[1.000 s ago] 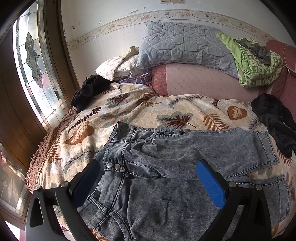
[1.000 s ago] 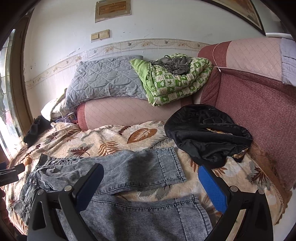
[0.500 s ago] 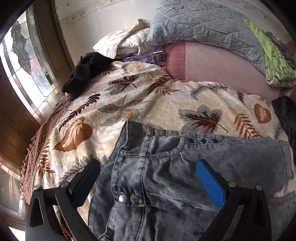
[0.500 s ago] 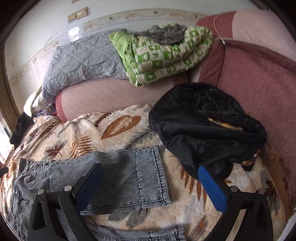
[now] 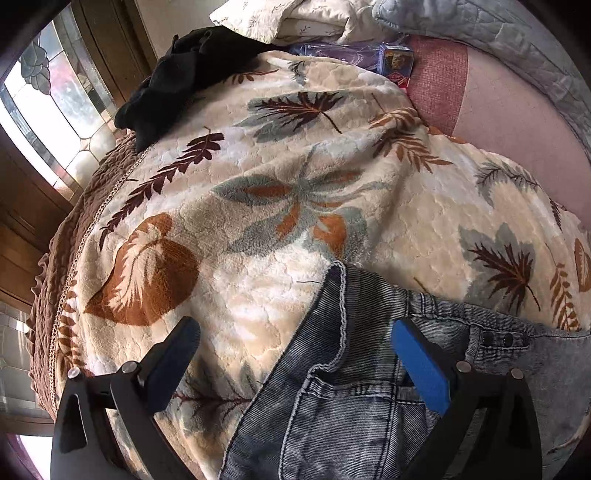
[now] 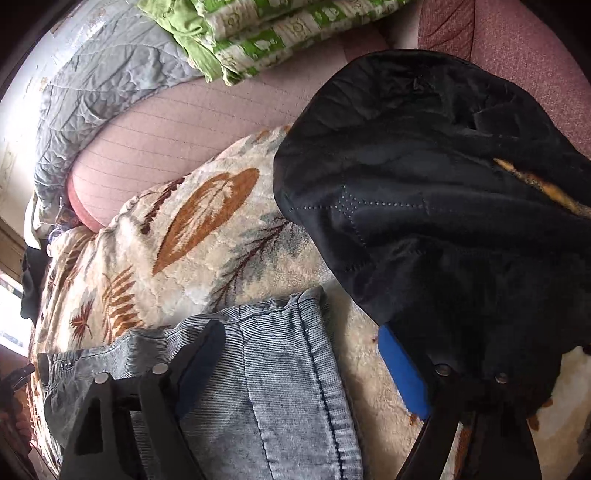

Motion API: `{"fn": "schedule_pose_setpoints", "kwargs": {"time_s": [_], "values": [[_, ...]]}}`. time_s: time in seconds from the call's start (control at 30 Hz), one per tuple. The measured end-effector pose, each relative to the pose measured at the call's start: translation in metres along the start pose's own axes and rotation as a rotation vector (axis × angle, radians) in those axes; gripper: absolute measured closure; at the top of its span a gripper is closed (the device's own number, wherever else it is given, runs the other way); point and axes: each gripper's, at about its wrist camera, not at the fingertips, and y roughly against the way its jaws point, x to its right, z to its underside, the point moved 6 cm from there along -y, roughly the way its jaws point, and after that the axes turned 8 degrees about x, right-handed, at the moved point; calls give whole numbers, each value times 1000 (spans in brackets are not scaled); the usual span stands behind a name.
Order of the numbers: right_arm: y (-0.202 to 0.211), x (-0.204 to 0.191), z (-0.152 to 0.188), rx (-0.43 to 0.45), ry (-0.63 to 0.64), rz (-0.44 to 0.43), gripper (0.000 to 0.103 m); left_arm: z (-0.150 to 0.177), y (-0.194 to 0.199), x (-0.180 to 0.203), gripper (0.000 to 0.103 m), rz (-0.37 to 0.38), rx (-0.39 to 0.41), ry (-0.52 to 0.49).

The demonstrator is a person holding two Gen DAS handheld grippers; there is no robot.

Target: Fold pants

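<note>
Grey-blue denim pants lie on a leaf-print blanket. In the left wrist view the waistband corner of the pants (image 5: 343, 369) sits between the fingers of my left gripper (image 5: 295, 343), which hangs open just above it, pads apart from the cloth. In the right wrist view the hem of a pant leg (image 6: 284, 354) lies between the blue pads of my right gripper (image 6: 299, 339). Its jaws are closing, still wide, and do not press the denim. The rest of the pants runs out of frame.
A black quilted garment (image 6: 424, 184) lies right of the hem, against the right finger. Another black cloth (image 5: 177, 81) sits by the stained-glass window (image 5: 48, 107). A pink bolster (image 6: 192, 122), grey quilt (image 6: 99, 77) and green bedding (image 6: 266, 33) line the back. The blanket (image 5: 295, 184) spreads beyond the pants.
Both grippers have dropped toward the bed and tilted down. The left one came to the waistband corner, the right one to the leg hem. The right jaws narrowed a little.
</note>
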Motion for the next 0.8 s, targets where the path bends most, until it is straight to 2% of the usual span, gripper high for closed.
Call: {"fn": "schedule_pose_setpoints", "kwargs": {"time_s": [0.17, 0.23, 0.27, 0.4, 0.5, 0.53, 0.57, 0.6, 0.67, 0.7, 0.73, 0.77, 0.8], "values": [[-17, -6, 4, -35, 23, 32, 16, -12, -17, -16, 5, -17, -48, 42], [-20, -10, 7, -38, 43, 38, 17, -15, -20, -15, 20, -2, -58, 51], [-21, -11, 8, -41, 47, 32, 17, -16, -21, -12, 22, 21, -67, 58], [-25, -13, 10, -39, 42, 34, 17, -13, -18, 12, 22, 106, -82, 52], [-29, -16, 11, -35, 50, 40, 17, -10, -23, 29, 23, 90, -72, -5], [-29, -18, 11, -35, 55, 42, 19, -8, -28, 32, 39, 99, -84, -4], [-30, -20, 12, -39, 62, 42, 22, -5, -35, 35, 54, 116, -105, -1], [-32, -22, 12, -42, 69, 46, 30, -3, -40, 36, 63, 99, -119, -7], [-34, -25, 11, -35, 89, 64, 44, -4, -46, 37, 67, 83, -112, -19], [-34, -25, 10, -35, 98, 70, 53, -5, -45, 36, 73, 77, -106, -21], [-34, -25, 9, -36, 101, 71, 67, -6, -43, 35, 80, 84, -98, -15], [-32, -24, 8, -38, 97, 61, 72, -7, -39, 35, 84, 105, -89, -6], [-28, -23, 7, -32, 88, 46, 83, -9, -34, 34, 85, 126, -80, 0]]}}
